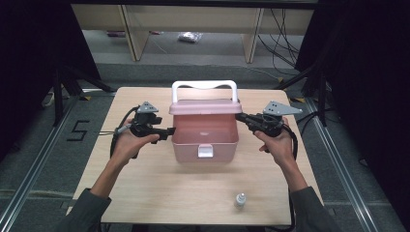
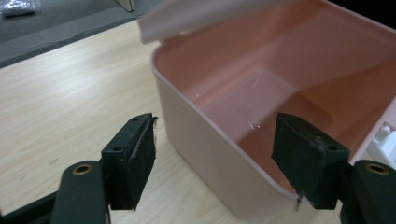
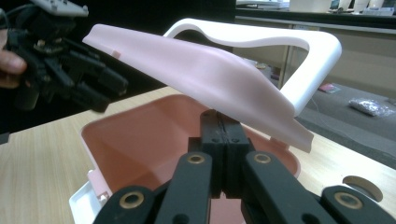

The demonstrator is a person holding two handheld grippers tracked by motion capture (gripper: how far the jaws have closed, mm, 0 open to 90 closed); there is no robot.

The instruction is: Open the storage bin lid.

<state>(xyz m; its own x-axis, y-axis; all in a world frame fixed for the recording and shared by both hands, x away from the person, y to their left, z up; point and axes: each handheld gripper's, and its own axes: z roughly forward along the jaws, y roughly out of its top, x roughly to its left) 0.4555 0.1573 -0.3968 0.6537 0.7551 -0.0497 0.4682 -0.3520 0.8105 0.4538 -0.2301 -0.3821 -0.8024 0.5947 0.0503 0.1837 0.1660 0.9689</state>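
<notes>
At mid-table the pink box (image 1: pixel 205 137) sits between my grippers, lid (image 3: pixel 201 74) half raised over my right gripper (image 3: pixel 223 140), its jaws pressed together beneath it, while my left gripper (image 2: pixel 219 158) gapes astride the box's near wall

The desk (image 1: pixel 145 193) is seen from above and behind the person in the high view, facing forward and down. The pink box (image 1: pixel 205 137) is viewed close up from its left in the left gripper view, along the left tool (image 2: pixel 215 163). From the right gripper view the same box (image 3: pixel 140 144) is seen closely, facing the opposite tool (image 3: pixel 100 88).
</notes>
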